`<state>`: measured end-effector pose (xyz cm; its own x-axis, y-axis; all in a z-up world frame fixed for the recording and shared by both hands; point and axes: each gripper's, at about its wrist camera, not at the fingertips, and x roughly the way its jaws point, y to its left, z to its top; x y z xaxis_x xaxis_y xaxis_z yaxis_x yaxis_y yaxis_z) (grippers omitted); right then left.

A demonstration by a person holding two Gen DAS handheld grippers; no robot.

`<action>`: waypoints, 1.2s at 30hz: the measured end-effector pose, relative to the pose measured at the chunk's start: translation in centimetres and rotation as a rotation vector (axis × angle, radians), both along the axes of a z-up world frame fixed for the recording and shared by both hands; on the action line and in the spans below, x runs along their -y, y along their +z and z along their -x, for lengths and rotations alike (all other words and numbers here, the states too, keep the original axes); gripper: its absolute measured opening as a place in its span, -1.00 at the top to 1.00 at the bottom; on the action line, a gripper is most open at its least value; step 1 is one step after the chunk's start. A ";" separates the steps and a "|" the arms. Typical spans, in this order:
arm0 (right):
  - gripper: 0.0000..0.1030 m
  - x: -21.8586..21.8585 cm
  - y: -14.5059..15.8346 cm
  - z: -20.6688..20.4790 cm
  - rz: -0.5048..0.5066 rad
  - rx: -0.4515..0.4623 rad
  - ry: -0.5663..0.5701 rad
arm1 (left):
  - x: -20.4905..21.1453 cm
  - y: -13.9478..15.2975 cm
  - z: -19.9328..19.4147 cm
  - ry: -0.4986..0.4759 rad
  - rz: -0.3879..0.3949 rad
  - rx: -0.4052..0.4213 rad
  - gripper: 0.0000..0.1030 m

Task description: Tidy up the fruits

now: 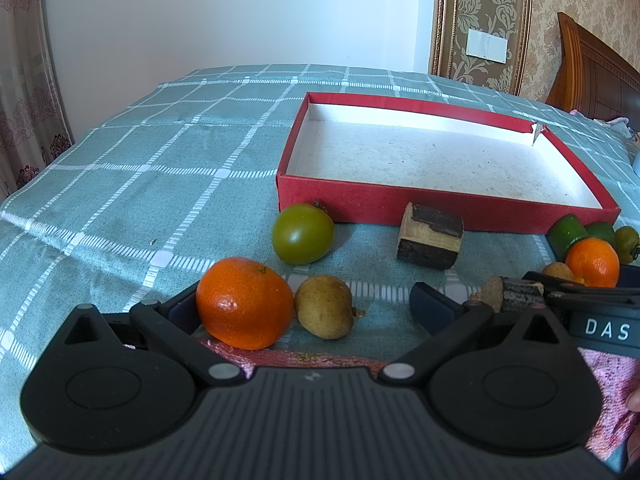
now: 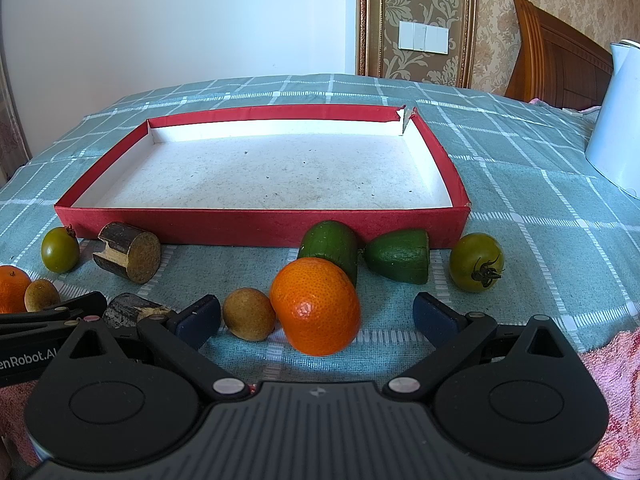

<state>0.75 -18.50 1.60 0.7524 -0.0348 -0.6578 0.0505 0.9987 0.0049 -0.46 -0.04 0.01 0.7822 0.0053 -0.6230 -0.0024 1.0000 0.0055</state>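
Two hand-held grippers, both released, nothing gripped in either. Left gripper (image 1: 308, 310) spread wide just above the teal checked tablecloth (image 1: 160, 160), straddling a round orange mandarin (image 1: 244, 302) and a small tan-brown round fruit (image 1: 324, 312). Mandarin close against the left finger's inner side, tan fruit just beside it toward the middle. Right gripper (image 2: 318, 316) likewise spread around a second orange mandarin (image 2: 316, 306), with a second tan-brown fruit (image 2: 249, 314) touching it on the left.

Straight ahead of both grippers, beyond the fruit: one shallow red cardboard box (image 2: 260, 222) with a white, empty floor, long axis running crosswise to the fingers, far right corner torn. Probably a plain close, lift and carry forward over the near wall. Left hand nearer the left pair, right hand nearer the right pair. With two fruits inside each span, likely some risk of pinching both or nudging the tan one away.

Counted:
- Mandarins: two.
- Tan fruits: two.
- Glossy green tomatoes: two, a left tomato (image 1: 303, 233) and a right tomato (image 2: 476, 262), both near the box's front wall.
- Dark green cut chunks: two, a left chunk (image 2: 330, 246) and a right chunk (image 2: 400, 256), close together against that wall.
- Bark-covered wooden log pieces: two, a far log (image 1: 430, 236) and a near log (image 2: 132, 310).
- Box: one.
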 end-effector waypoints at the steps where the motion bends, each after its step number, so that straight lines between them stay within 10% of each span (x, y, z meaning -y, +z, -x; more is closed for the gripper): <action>1: -1.00 0.0 0.0 0.0 0.000 0.000 0.000 | 0.0 0.0 0.0 0.000 0.000 0.000 -1.00; 27: -1.00 0.1 0.0 -0.1 -0.009 0.003 -0.001 | 0.0 0.0 0.0 0.000 0.000 0.000 -1.00; 36: -1.00 7.9 3.8 8.8 -0.381 0.499 0.060 | 0.0 0.1 0.1 -0.002 0.001 0.001 -1.00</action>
